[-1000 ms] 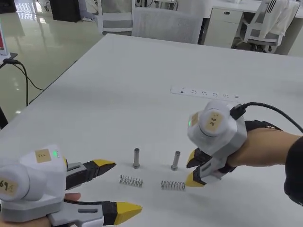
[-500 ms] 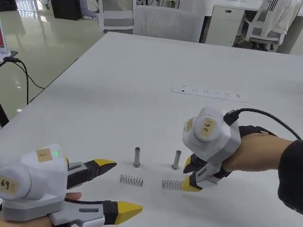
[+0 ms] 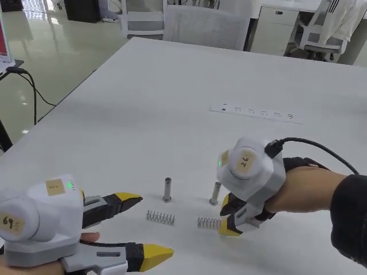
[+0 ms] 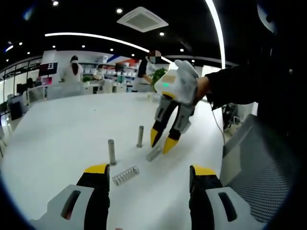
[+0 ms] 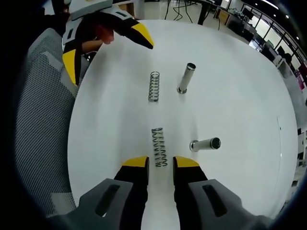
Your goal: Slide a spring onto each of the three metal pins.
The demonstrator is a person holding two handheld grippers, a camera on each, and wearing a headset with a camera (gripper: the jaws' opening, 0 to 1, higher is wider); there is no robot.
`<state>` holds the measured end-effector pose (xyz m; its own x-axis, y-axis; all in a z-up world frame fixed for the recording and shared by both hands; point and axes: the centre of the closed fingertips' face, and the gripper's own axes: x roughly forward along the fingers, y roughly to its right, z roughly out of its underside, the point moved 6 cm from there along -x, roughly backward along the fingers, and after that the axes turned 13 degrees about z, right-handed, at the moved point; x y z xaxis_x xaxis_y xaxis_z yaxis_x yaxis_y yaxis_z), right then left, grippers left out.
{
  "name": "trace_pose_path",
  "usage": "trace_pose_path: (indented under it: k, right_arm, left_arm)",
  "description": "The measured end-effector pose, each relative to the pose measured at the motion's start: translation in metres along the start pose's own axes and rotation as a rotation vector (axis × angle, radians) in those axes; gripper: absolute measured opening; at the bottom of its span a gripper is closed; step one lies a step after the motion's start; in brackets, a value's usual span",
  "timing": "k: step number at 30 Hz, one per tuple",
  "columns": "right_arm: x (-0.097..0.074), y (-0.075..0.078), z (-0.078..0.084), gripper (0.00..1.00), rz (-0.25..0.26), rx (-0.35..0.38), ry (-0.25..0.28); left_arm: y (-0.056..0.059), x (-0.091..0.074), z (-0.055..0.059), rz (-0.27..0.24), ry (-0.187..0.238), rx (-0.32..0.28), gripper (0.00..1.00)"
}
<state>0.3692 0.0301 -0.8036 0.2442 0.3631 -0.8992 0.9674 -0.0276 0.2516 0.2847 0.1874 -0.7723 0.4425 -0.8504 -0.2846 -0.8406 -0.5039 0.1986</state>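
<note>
The right gripper, jaws narrow but not yet pinching, has the nearer spring lying lengthwise straight ahead, its near end between the tips.

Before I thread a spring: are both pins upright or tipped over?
Upright. The left pin and the right pin both stand on end on the table, with nothing on them.

The left pin and right pin, short silver cylinders, stand upright and bare on the white worktop, apart from each other. Just nearer than each, a coiled wire spring lies flat, running left to right: the left spring and right spring.
</note>
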Motion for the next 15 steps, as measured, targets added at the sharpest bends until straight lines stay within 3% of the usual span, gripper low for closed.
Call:
trace_pose_path:
  k: [15]
  right_arm:
    - [0.0043,-0.0015,0.0008,0.14,-0.013,-0.005,-0.013]
  left_arm:
    - [0.0001,0.0005,0.0,0.003,-0.002,0.0,0.63]
